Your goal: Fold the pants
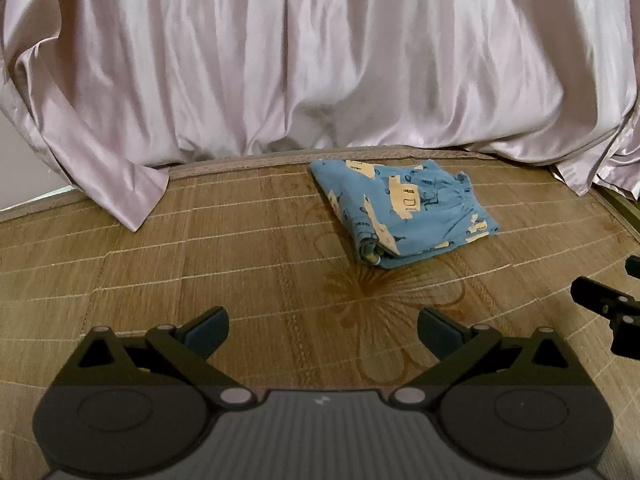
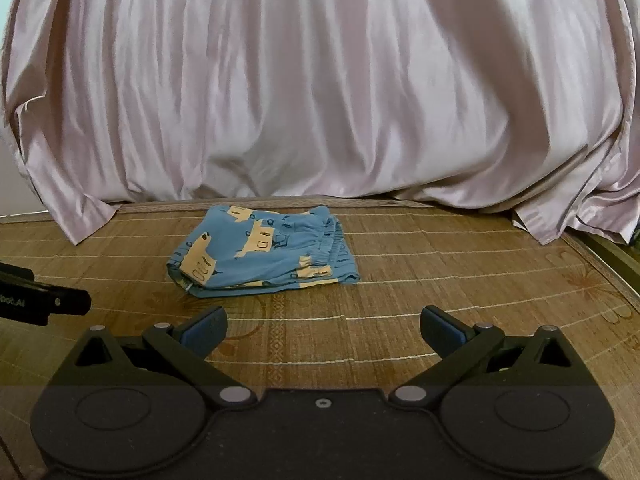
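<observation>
- The left gripper (image 1: 322,330) has its jaws wide apart with nothing between them. It hangs low over the brown woven bamboo mat (image 1: 200,248), well back from the cloth, so it will not bump it.
- The right gripper (image 2: 322,330) is the same: jaws apart, holding nothing, near the front of the mat.
- The blue pants with yellow truck pictures (image 2: 264,256) lie far from both grippers, folded into a small, thick bundle, just in front of the shiny pale pink curtain (image 2: 320,100).
- The fold looks done, I think, so both grippers stay off it.
</observation>
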A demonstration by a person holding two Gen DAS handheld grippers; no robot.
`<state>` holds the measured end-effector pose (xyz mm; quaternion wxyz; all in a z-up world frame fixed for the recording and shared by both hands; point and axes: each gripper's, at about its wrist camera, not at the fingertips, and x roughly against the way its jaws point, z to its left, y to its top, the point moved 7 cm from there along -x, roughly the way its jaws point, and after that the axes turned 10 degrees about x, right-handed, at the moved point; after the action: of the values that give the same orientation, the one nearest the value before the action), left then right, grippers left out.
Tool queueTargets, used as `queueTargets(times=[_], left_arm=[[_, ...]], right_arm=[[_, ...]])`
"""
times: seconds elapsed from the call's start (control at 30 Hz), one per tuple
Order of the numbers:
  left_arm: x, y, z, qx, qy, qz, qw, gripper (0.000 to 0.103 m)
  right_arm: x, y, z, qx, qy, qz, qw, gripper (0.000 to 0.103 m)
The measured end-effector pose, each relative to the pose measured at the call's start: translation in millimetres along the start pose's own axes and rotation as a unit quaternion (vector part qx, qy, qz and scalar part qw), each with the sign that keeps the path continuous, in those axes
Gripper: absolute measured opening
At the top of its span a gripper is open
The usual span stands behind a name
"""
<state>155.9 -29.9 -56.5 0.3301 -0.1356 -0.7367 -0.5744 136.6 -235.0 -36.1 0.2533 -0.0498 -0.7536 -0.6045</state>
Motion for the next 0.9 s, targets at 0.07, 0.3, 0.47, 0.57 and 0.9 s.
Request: queueTargets(times=[0.07, 0.3, 0.47, 0.57, 0.9], left_arm=[[-0.1, -0.6, -0.2, -0.003, 0.000, 0.000, 1.0000, 0.103], [0.8, -1.2, -0.3, -0.004, -0.001, 0.000, 1.0000, 0.103], [1.8, -1.6, -0.3, -0.006, -0.002, -0.001, 1.0000, 0.103], [2.5, -1.2, -1.4, -0.007, 0.001, -0.005, 1.0000, 0.103], [3.2, -0.8, -1.3, -0.005, 0.000, -0.006, 1.0000, 0.103]], right_arm=[[-0.2, -0.3, -0.3, -0.001, 0.000, 0.001, 1.000, 0.102], [-0.5, -0.5, -0.3, 0.000, 0.000, 0.001, 1.000, 0.102], [-0.7, -1.0, -1.0, 0.000, 0.000, 0.002, 1.000, 0.102], [-1.0, -1.1, -1.2, 0.000, 0.000, 0.002, 1.000, 0.102], [-1.3, -3.0, -1.4, 0.001, 0.001, 0.005, 1.000, 0.102]])
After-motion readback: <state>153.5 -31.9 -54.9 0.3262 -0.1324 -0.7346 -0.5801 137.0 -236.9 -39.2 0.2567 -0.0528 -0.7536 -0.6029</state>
